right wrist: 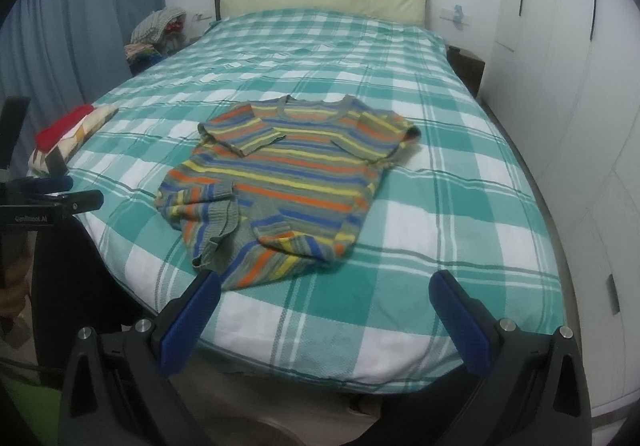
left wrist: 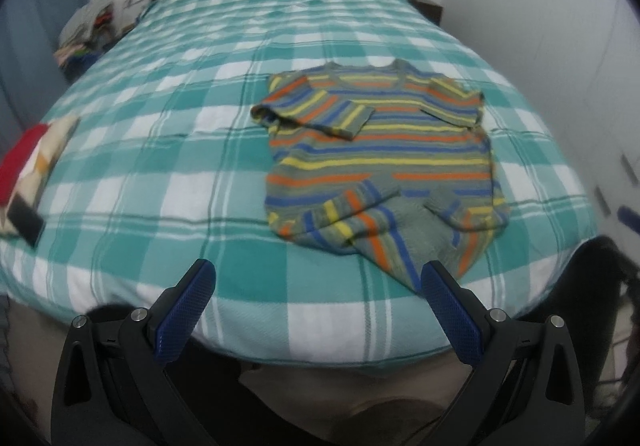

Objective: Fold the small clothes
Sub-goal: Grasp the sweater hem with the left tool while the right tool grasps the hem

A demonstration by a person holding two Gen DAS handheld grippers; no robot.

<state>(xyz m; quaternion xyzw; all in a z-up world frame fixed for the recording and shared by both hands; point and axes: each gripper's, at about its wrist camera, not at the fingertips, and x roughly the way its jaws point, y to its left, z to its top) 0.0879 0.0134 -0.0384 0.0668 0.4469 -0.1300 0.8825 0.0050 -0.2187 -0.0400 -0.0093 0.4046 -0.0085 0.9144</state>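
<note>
Sweater (right wrist: 280,181) lies flat on the bed (right wrist: 460,205), sleeves folded in. We hold our left hand-held gripper (left wrist: 318,284) and right hand-held gripper (right wrist: 326,286) spread wide, holding nothing. Next, we think, we grab the bottom edge and fold up.

Blurred bedside clothes heap (left wrist: 86,31) (contents unreadable)

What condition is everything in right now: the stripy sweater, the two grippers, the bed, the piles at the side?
Striped sweater: flat on the bed, both sleeves folded in, untouched.
Left gripper: open, empty.
Right gripper: open, empty.
Checked bedcover: spread smooth.
Red and cream pile: on the bed's left edge.
</note>
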